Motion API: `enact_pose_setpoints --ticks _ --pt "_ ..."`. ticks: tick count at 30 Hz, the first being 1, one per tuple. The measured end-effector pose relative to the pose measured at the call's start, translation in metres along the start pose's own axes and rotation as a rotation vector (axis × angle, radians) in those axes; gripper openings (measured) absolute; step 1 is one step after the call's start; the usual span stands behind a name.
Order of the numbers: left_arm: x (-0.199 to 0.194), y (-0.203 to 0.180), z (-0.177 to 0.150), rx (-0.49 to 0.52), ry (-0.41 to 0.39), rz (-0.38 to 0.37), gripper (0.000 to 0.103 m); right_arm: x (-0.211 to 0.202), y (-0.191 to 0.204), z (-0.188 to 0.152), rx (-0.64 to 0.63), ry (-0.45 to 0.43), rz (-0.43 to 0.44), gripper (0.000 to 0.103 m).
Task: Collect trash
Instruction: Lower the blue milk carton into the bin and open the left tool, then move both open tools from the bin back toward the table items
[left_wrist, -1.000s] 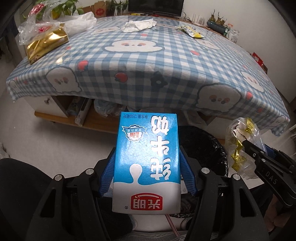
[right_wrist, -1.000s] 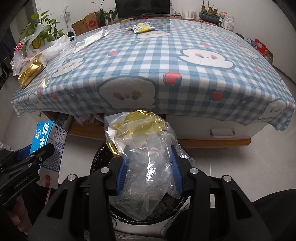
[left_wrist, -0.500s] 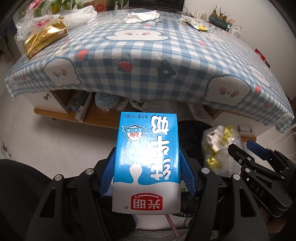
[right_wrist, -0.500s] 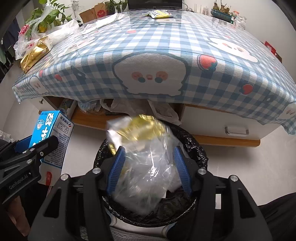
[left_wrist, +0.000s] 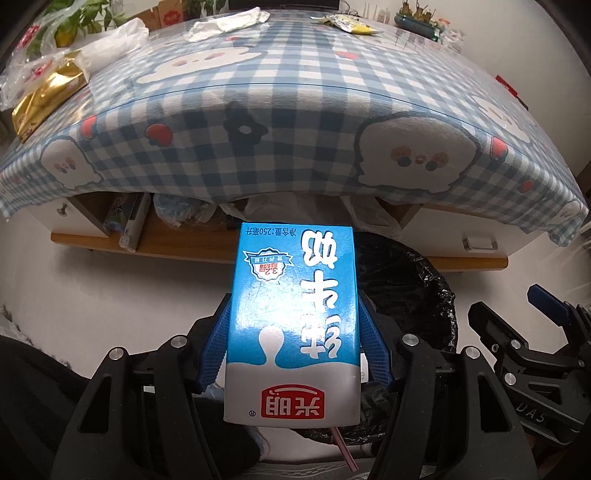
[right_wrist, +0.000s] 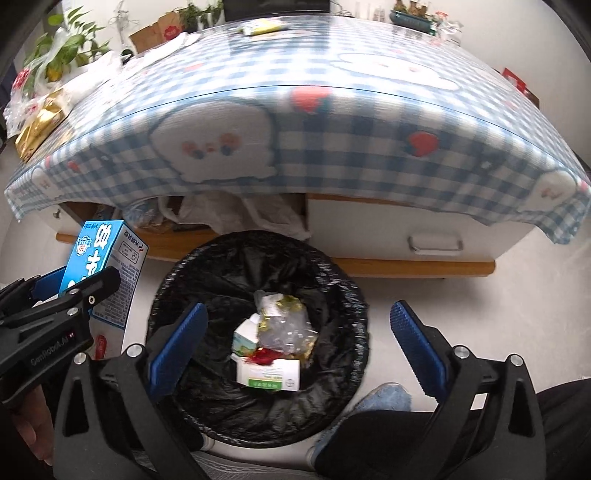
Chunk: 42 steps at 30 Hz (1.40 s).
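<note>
The left gripper (left_wrist: 293, 350) clamps a glossy blue milk carton (left_wrist: 293, 321), held upside down beside the bin (right_wrist: 258, 406). The right gripper (right_wrist: 295, 339) gapes wide and empty above that round, black-lined bin — a crinkly clear bag (right_wrist: 284, 328) lies inside among small boxes.

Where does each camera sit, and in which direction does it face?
Left wrist: on the left gripper, facing the checked table; its fingers clamp the milk carton; the right gripper's tip shows at right.
Right wrist: on the right gripper, open, looking down into the trash bin at the plastic bag; a shoe shows.
Shared: table, bin, carton.
</note>
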<state>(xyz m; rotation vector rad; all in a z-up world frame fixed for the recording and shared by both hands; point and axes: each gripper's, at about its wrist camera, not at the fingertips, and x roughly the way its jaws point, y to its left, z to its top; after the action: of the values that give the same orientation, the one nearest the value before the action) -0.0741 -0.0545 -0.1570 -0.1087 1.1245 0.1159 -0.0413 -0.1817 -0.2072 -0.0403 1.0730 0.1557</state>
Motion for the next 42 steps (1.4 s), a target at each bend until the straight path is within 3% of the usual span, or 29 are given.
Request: enact_pose_setpoints --ticks 16,27,33,35,42 --pt "0.024 -0.062 -0.002 0.082 0.022 -0.041 0.062 -0.006 -0.072 0.000 0.116 0.006 -0.069 0.095" --pt "0.033 -0.081 -0.005 0.118 0.024 -0.056 0.063 -0.007 -0.085 0.002 0.152 -0.006 -0.086 0.095" --pt "0.028 -0.079 -0.004 0.121 0.006 -0.054 0.077 -0.006 -0.082 0.002 0.144 -0.011 -0.089 0.095" --pt "0.025 -0.076 -0.004 0.112 -0.002 -0.051 0.086 -0.005 -0.079 0.003 0.142 -0.013 -0.097 0.095" --pt "0.013 -0.061 -0.002 0.083 -0.029 -0.054 0.095 -0.012 -0.068 0.006 0.124 -0.036 -0.083 0.095"
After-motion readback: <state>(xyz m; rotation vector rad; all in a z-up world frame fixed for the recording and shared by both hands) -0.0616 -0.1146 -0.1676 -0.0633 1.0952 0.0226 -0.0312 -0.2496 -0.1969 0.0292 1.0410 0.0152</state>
